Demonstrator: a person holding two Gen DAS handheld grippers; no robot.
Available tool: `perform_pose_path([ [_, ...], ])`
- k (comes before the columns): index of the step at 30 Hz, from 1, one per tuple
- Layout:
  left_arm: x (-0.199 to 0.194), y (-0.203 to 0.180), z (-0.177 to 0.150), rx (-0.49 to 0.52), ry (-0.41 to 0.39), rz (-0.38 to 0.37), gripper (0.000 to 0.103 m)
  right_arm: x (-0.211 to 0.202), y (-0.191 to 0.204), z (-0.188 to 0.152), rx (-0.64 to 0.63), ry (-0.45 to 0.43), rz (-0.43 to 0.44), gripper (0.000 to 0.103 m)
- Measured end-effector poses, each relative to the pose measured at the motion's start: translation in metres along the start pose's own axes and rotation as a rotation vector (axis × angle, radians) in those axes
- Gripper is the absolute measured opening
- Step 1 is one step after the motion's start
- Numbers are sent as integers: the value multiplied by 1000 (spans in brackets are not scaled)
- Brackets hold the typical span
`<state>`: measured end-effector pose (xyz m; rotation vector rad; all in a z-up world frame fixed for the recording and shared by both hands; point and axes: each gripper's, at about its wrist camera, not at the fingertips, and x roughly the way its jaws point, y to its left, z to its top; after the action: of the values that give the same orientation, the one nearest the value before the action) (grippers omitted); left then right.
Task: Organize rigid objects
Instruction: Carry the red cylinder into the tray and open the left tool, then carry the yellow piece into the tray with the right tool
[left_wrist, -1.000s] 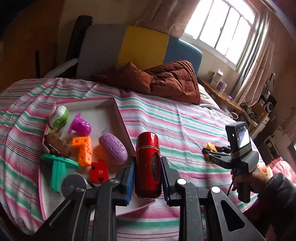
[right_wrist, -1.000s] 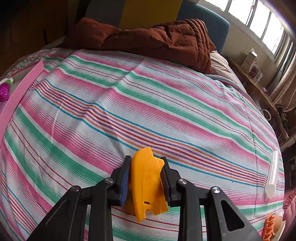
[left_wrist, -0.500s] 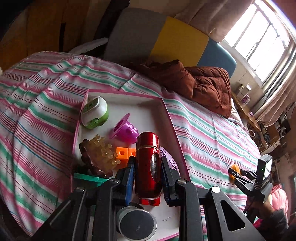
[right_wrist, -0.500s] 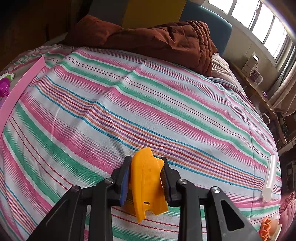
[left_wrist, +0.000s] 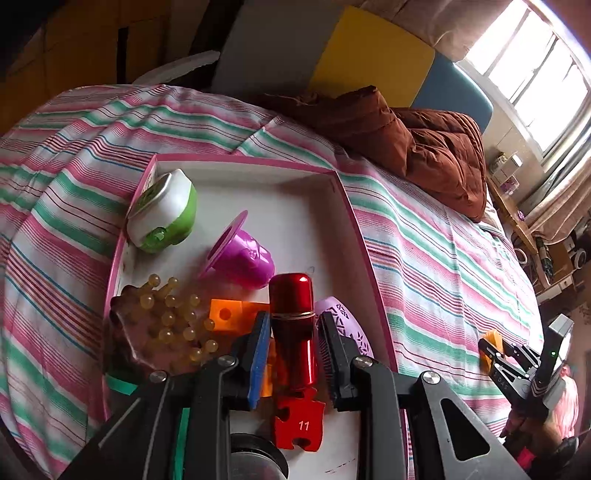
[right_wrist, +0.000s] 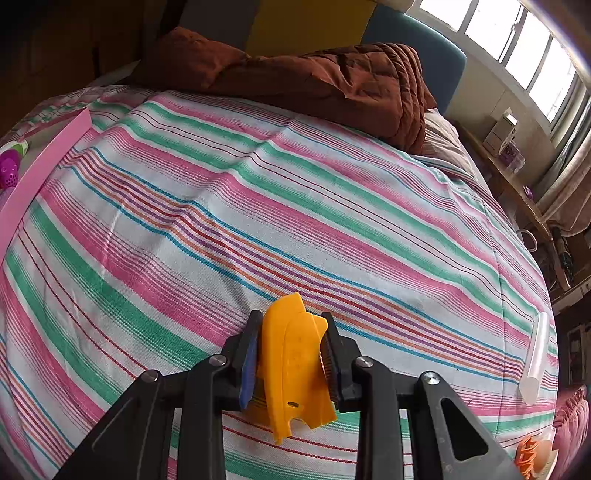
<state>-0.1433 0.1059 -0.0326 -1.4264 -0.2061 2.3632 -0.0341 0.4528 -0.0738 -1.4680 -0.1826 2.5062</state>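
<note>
My left gripper (left_wrist: 293, 317) is shut on a shiny red cylinder (left_wrist: 291, 295), held above the pink-rimmed white tray (left_wrist: 243, 158) and pointing steeply down into it. The cylinder's lower end hangs just over a red puzzle piece (left_wrist: 299, 421). My right gripper (right_wrist: 291, 321) is shut on a flat yellow plastic piece (right_wrist: 291, 358) a little above the striped bedspread (right_wrist: 258, 206). In the left wrist view that right gripper (left_wrist: 495, 350) shows at the far right, held in a person's hand.
The tray holds a white-and-green container (left_wrist: 162, 210), a magenta cup (left_wrist: 240, 254), a brown brush with amber knobs (left_wrist: 159, 328), an orange block (left_wrist: 229, 314) and a lilac oval (left_wrist: 347, 328). A brown quilt (right_wrist: 314, 74) lies at the bed's head. A clear tube (right_wrist: 535, 354) lies at the right edge.
My left gripper carried the red cylinder from beside the tray's right rim to over the tray's middle and lower. The right gripper and its yellow piece stayed put.
</note>
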Motion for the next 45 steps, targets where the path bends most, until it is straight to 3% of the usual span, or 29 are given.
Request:
perform_pose_path([
  [13,-42,-19,-31,135,-132,95,29,-2,1,-1,-3,-1,-3,29],
  [20,-62,-28,-49,183,-189,118,34,0,-1,1,20,9,8,29],
  [45,-80,-21,-68,178,-233,113,34,0,-3,-1,86,25,6,29],
])
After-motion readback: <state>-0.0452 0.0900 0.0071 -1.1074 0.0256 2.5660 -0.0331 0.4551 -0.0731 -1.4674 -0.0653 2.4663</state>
